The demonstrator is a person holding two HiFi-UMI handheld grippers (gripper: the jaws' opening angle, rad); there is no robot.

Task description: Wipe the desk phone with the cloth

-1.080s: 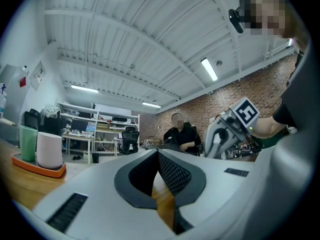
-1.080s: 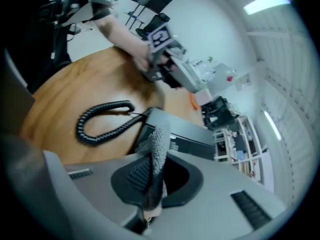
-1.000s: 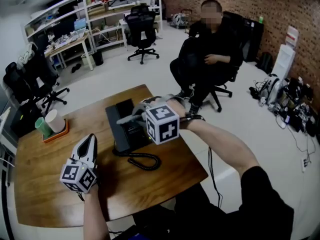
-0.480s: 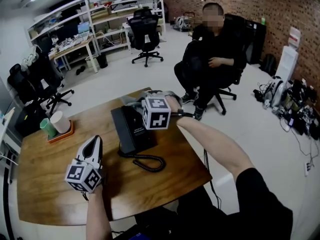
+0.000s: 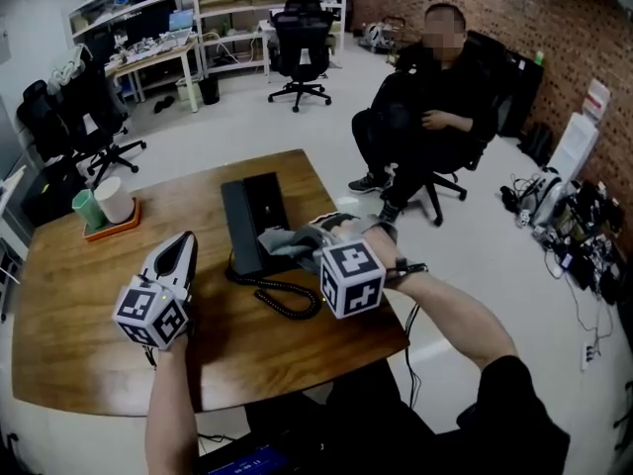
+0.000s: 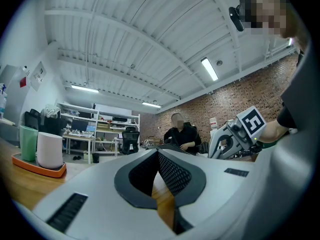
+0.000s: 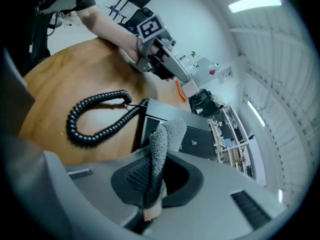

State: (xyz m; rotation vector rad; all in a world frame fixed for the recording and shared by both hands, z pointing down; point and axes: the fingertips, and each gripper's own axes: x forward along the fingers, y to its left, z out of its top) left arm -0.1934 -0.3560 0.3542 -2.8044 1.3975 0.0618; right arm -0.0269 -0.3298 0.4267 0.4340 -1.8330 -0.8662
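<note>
A black desk phone lies on the wooden table, and its coiled cord loops toward the near side. My right gripper is shut on a grey cloth, which rests on the phone's near right corner. In the right gripper view the cloth stands pinched between the jaws above the phone and the cord. My left gripper rests on the table left of the phone, shut with nothing in it. In its own view the left gripper holds only air.
Two cups stand on an orange tray at the table's far left. A person sits in an office chair beyond the table's far right. More chairs and shelving stand at the back. The table's right edge is close behind my right hand.
My right gripper has dragged the cloth from the phone's far end toward its near right corner. The left gripper has stayed about where it was.
</note>
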